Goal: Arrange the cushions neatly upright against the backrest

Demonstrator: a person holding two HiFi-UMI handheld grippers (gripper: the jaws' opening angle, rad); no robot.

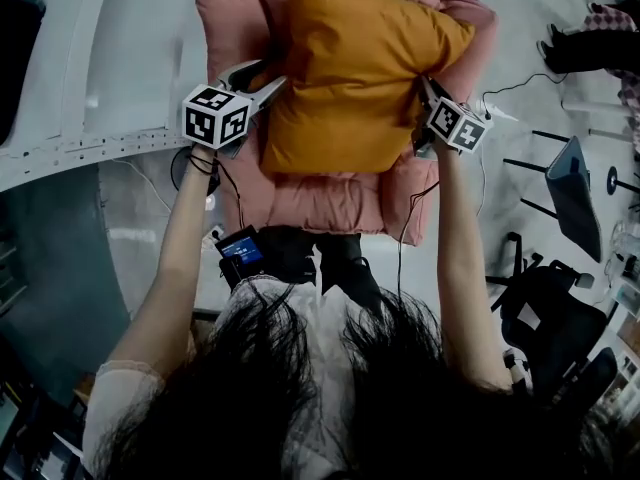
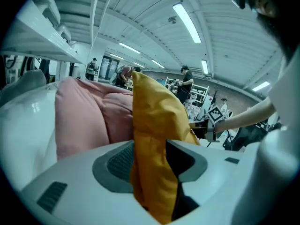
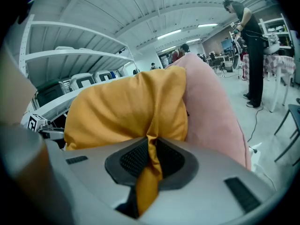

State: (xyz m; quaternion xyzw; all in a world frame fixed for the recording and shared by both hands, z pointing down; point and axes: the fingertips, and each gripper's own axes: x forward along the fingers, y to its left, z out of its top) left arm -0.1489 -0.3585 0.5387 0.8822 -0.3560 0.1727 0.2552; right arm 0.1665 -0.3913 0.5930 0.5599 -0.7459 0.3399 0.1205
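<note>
An orange cushion (image 1: 355, 78) stands tilted on a pink armchair (image 1: 330, 203), leaning on its backrest. My left gripper (image 1: 265, 80) is at the cushion's left edge. In the left gripper view the orange fabric (image 2: 154, 121) lies between the jaws of the left gripper (image 2: 152, 161), resting against the left pad, with a dark gap at the right pad, so the jaws are open. My right gripper (image 1: 428, 96) is at the cushion's right edge. In the right gripper view the right gripper (image 3: 149, 156) is shut on a pinched fold of the cushion (image 3: 122, 111), beside the pink backrest (image 3: 211, 107).
A white shelf ledge (image 1: 90, 118) runs along the left of the armchair. Black chairs (image 1: 560, 318) and a stand with a dark panel (image 1: 575, 183) are on the right. Cables lie on the floor by the armchair. Someone's legs (image 1: 590, 48) show at the top right.
</note>
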